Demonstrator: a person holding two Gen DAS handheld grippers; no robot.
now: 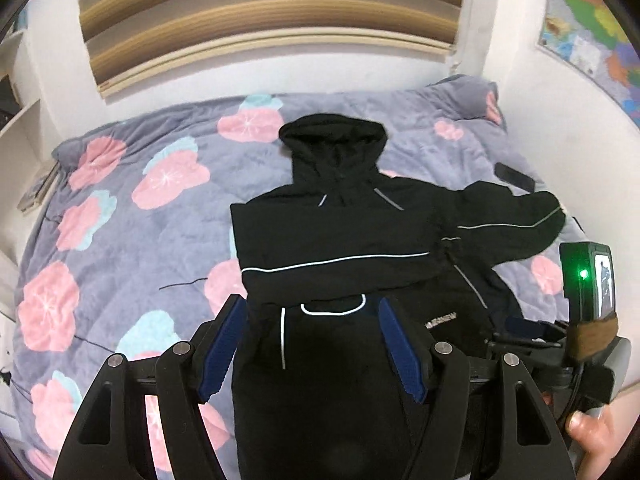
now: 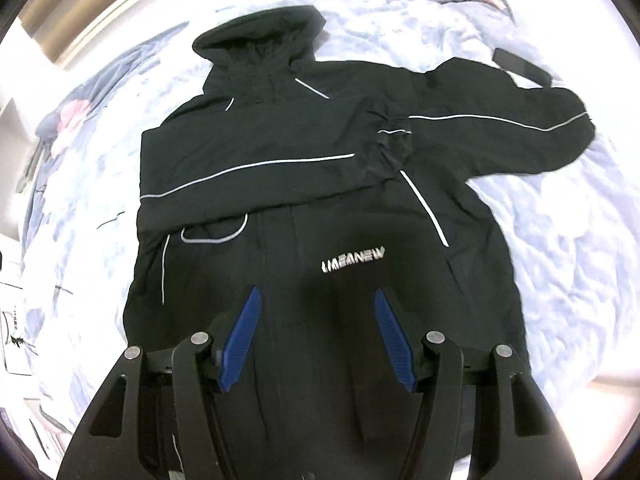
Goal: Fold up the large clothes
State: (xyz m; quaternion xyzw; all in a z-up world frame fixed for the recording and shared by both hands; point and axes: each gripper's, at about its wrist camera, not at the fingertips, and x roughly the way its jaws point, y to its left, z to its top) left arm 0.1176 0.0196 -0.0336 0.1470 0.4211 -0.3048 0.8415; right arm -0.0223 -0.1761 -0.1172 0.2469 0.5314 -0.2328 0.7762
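A black hooded jacket [image 1: 344, 240] lies spread on the bed [image 1: 120, 216], hood pointing away from both tools. The left hand-held gripper [image 1: 312, 344] hangs released just above its lower front, blue pads spread, nothing between them. The right hand-held gripper [image 2: 316, 340] is likewise released over the hem, below the white chest lettering. One sleeve is folded across the chest; the other stretches out ahead and right of the right hand-held gripper (toward a dark flat object [image 2: 520, 66], probably a phone).
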